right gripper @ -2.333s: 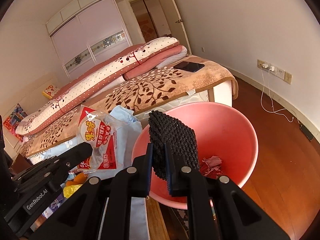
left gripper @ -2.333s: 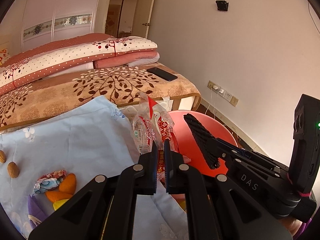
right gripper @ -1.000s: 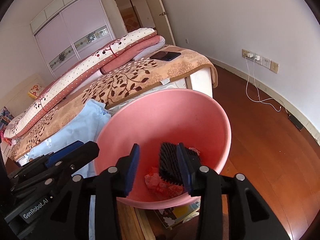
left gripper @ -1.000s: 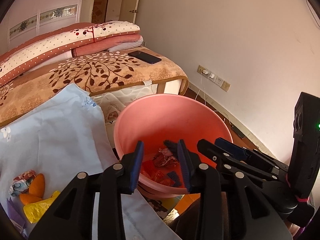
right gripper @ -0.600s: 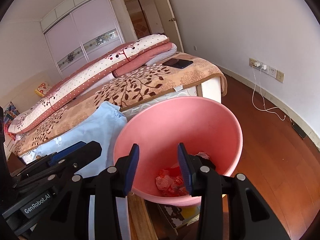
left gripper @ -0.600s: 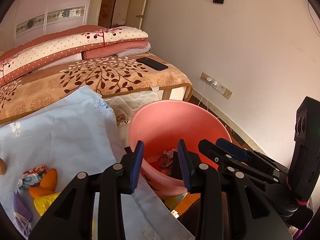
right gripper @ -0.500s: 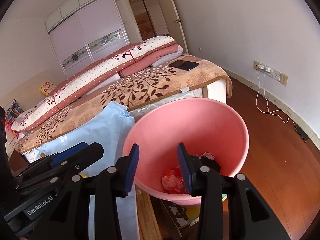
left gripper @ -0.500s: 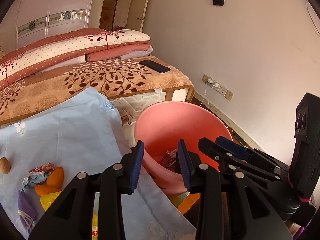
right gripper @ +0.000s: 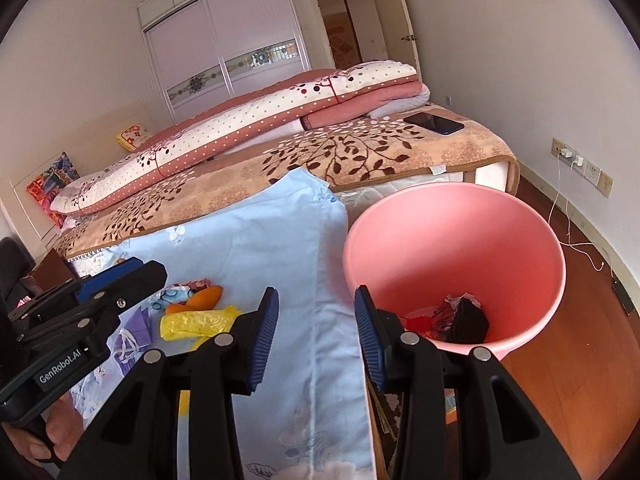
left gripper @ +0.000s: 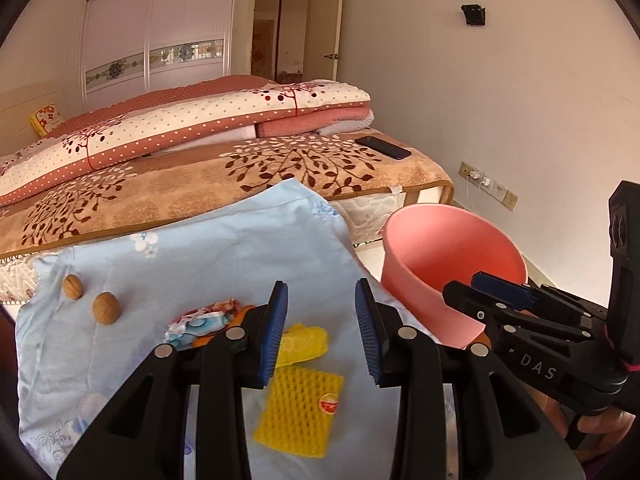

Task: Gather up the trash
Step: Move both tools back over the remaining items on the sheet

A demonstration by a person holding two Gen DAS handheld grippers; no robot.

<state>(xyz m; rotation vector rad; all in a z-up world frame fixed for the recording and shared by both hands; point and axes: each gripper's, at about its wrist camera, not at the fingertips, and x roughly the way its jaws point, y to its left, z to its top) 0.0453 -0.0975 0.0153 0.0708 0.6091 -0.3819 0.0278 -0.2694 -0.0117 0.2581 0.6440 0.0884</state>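
Where the blue cloth [left gripper: 224, 264] ends on its right, the pink bin [right gripper: 456, 240] stands just beside it, and in its bottom you can see red wrappers [right gripper: 420, 322] and a black mesh piece [right gripper: 466, 320]. More trash lies on the cloth, left of the bin: a yellow foam net [left gripper: 298, 412], a crumpled yellow bag [left gripper: 304, 342] just beyond it, an orange peel [right gripper: 200, 298], and a printed wrapper [left gripper: 200, 322] touching the peel. Two walnuts [left gripper: 106, 308] sit further left, well apart from the bin.

Your left gripper [left gripper: 322, 334] hangs over the yellow pieces with its jaws spread wide and nothing between them. Your right gripper [right gripper: 316, 334] is likewise parted and empty, above the cloth's edge next to the bin's near rim.

Beyond the bin is the bed [left gripper: 200, 184] with a folded quilt [left gripper: 180, 128] and a phone [left gripper: 383, 147] on it. A charger cable [right gripper: 568, 216] runs down the wall to the wood floor [right gripper: 580, 360] right of the bin.
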